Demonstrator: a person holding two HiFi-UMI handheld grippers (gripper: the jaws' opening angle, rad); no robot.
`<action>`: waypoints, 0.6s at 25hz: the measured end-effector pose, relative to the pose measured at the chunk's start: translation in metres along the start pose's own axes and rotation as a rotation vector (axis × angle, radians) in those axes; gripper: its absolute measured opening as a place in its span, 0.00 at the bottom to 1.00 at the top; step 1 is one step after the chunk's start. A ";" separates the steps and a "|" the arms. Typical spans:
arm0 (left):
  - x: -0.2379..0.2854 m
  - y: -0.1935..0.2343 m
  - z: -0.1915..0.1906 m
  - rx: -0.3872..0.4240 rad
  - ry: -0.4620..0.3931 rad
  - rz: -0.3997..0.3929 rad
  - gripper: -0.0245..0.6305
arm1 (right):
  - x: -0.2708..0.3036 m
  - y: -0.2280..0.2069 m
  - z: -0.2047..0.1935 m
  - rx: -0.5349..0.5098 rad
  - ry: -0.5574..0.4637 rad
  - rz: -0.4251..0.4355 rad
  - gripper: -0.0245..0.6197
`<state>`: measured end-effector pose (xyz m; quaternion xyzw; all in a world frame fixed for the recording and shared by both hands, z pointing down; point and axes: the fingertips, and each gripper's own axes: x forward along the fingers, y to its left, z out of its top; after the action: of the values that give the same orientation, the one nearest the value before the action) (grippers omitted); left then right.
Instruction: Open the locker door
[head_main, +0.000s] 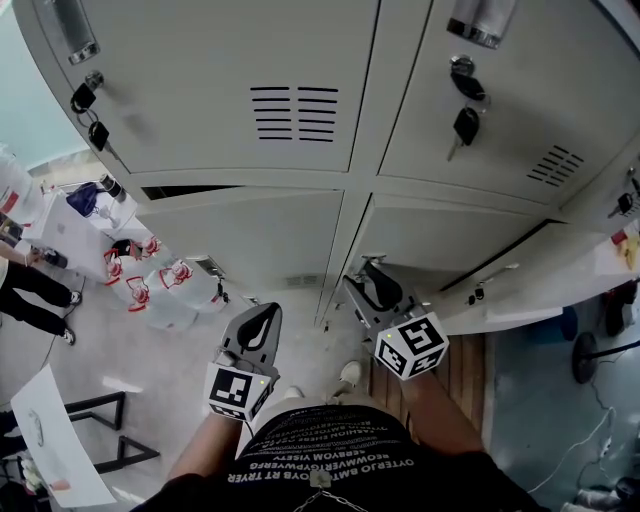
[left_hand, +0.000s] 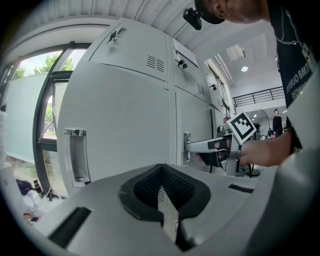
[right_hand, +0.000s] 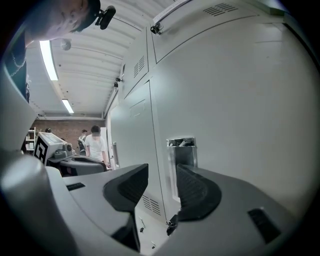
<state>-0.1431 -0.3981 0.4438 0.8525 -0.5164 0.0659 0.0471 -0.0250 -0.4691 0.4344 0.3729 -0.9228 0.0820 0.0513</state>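
A person holds the right gripper (head_main: 372, 282) up to the recessed handle (right_hand: 181, 152) of a grey locker door (right_hand: 240, 95). Its jaws stand a narrow gap apart with nothing between them. The right jaw sits just in front of the handle, apparently lined up so that one jaw can hook into the recess and pull. The door around the handle looks closed. The left gripper (left_hand: 161, 175) hangs well to the left of the handle, jaws pressed together and empty, seemingly out of the way of the door's swing. Further left of the handle, a neighbouring door carries a second handle (left_hand: 77, 155).
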 end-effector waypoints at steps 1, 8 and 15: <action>-0.002 0.000 0.000 0.001 0.000 0.001 0.03 | 0.000 0.001 0.000 -0.001 0.001 -0.001 0.28; -0.014 0.000 0.000 0.007 -0.004 -0.017 0.03 | -0.010 0.010 -0.003 -0.007 0.012 -0.022 0.28; -0.022 -0.009 -0.002 0.016 -0.006 -0.081 0.03 | -0.030 0.022 -0.007 -0.010 0.016 -0.057 0.28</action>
<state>-0.1455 -0.3745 0.4420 0.8733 -0.4811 0.0654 0.0415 -0.0192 -0.4317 0.4346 0.3982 -0.9117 0.0787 0.0631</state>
